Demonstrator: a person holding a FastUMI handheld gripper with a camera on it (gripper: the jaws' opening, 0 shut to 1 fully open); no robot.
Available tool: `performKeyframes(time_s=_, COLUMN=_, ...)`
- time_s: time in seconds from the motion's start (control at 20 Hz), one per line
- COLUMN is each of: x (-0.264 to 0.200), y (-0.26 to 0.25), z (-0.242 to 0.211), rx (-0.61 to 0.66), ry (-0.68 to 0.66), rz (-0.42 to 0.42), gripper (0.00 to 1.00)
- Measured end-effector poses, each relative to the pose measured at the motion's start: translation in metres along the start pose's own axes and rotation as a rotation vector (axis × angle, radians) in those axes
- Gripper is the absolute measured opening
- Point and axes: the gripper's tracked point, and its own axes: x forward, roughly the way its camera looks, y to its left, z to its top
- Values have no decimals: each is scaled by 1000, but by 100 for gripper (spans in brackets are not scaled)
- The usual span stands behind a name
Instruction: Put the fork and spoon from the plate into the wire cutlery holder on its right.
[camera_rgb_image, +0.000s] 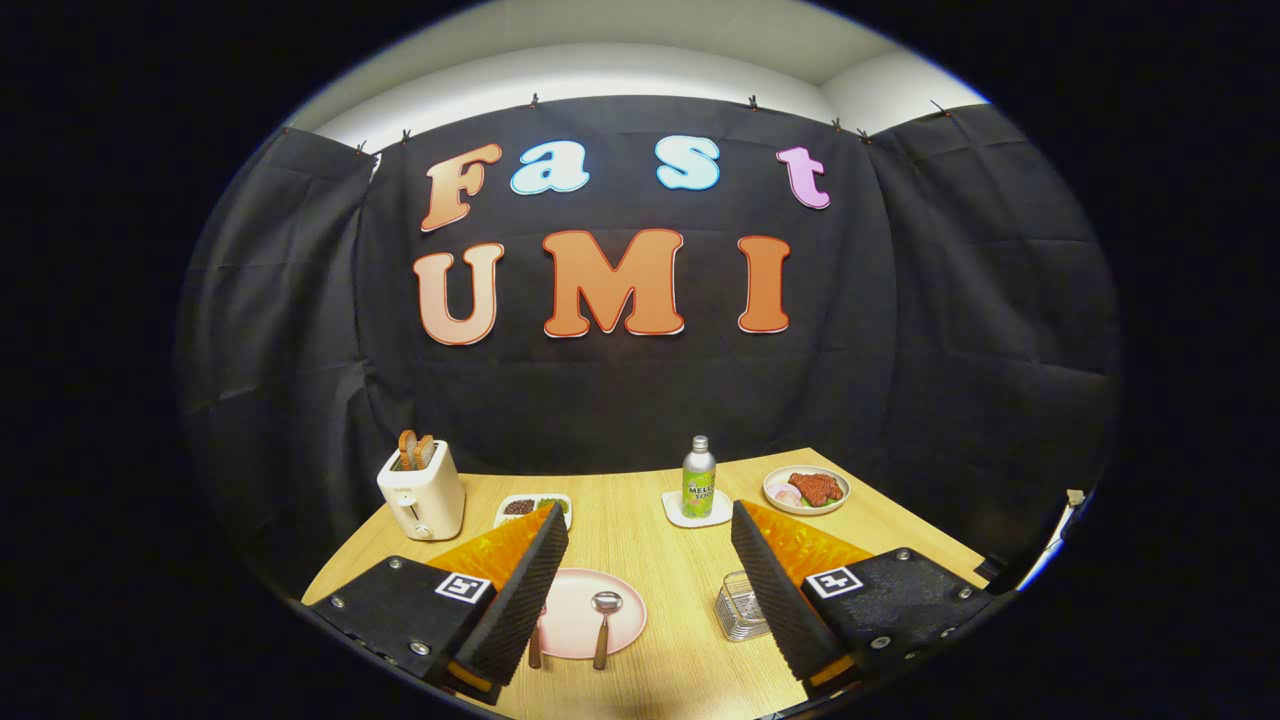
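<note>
Between the spread fingers of the empty tool (650, 590) lie the pink plate (625, 610), spoon (604, 622) and wire cutlery holder (738, 608), framed for a first reach.

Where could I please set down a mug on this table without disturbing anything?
Bare wood lies between the pink plate and the wire cutlery holder, inside the open hand-held gripper, and between the snack tray and the bottle. It is tighter around the toaster.
</note>
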Motion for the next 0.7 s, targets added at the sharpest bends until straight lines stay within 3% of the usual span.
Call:
performKeyframes(time_s=0.35, x=2, y=10, z=-7, rx=-4, ry=19, rz=19, gripper=99)
performKeyframes(time_s=0.7, x=21, y=32, z=-46, rx=-63, ry=80, rz=55, gripper=99)
